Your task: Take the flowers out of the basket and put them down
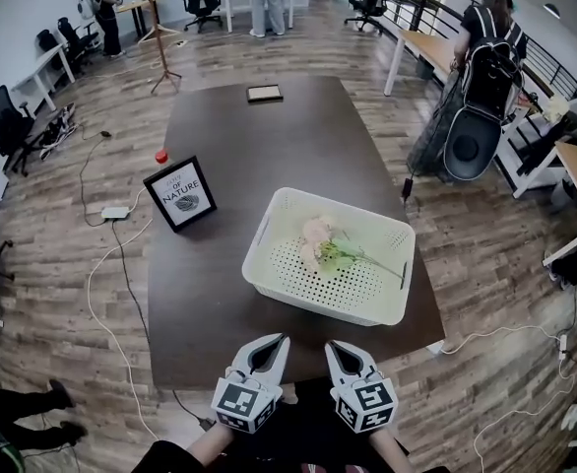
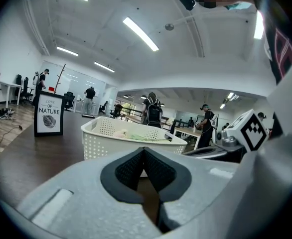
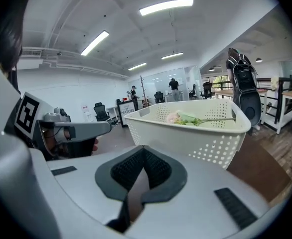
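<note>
**Nothing lifted yet: flowers in the basket, both tongs empty**

The task looks to be at its very start. The flowers (image 1: 330,249), a pale pink bloom with green leaves and a thin stem pointing right, lie on the holed floor of the white basket (image 1: 269,227). They are the only thing visible in it. The basket sits on the dark worktop (image 1: 259,136), right of centre and towards the near edge, turned slightly so that one corner points at the person.

The left tongs (image 1: 277,341) and the right tongs (image 1: 334,347) hover side by side over the near edge of the worktop. Both are short of the basket's near wall and touch nothing. Each gripper view shows its own pair of dark pads pressed together at the tips with nothing between them, and the basket wall (image 2: 101,138) (image 3: 196,138) standing just ahead. The flowers (image 3: 186,117) show above the rim in the right gripper view.

Everything is therefore left to do. One pair of tongs has to spread, reach over the rim, pinch the stem or the bloom, lift it clear and lay it on the bare worktop. There is free space to the left of the basket, in front of the framed sign (image 1: 180,193), and more on the far half of the worktop. The right tongs seem better placed for the stem and the left for the bloom.
</note>
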